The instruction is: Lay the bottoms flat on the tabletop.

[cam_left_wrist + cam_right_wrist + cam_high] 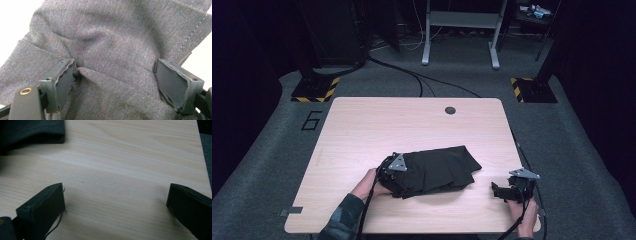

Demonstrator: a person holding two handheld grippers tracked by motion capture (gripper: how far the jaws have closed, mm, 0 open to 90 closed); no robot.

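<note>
Dark folded garment (437,170) on the near middle of the tabletop (412,120).

Soft, limp, light woven cloth, likely to sag and unfold if lifted by one layer; best pinched at a stitched edge or through the stacked folds. Left tongs (115,72) spread wide, pressed into its left end, a ridge of fabric between the jaws, not clamped. Right tongs (115,202) spread wide over bare wood, well apart from it.
</note>
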